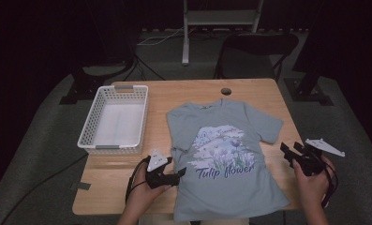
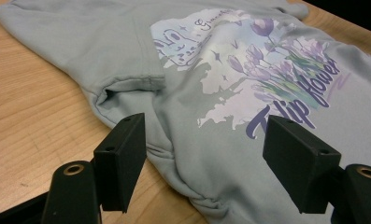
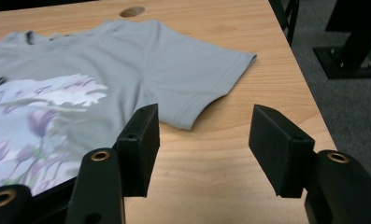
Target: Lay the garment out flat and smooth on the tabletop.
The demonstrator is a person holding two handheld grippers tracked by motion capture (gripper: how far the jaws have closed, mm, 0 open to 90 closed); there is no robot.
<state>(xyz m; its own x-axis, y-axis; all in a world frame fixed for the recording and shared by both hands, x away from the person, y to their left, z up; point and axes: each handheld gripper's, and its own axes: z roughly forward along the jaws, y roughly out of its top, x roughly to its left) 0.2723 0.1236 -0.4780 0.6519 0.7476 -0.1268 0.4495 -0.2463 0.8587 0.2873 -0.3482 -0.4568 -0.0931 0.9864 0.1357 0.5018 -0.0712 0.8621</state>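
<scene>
The grey T-shirt (image 1: 226,154) on the bench (image 1: 183,93) carried one legible inscription: "Tulip flower", printed in purple script across the lower part of its chest graphic. In the left gripper view the same lettering (image 2: 297,100) ran diagonally beside the printed tulips. A smaller pale script line at the top of the graphic (image 2: 206,25) was too faint to read.
</scene>
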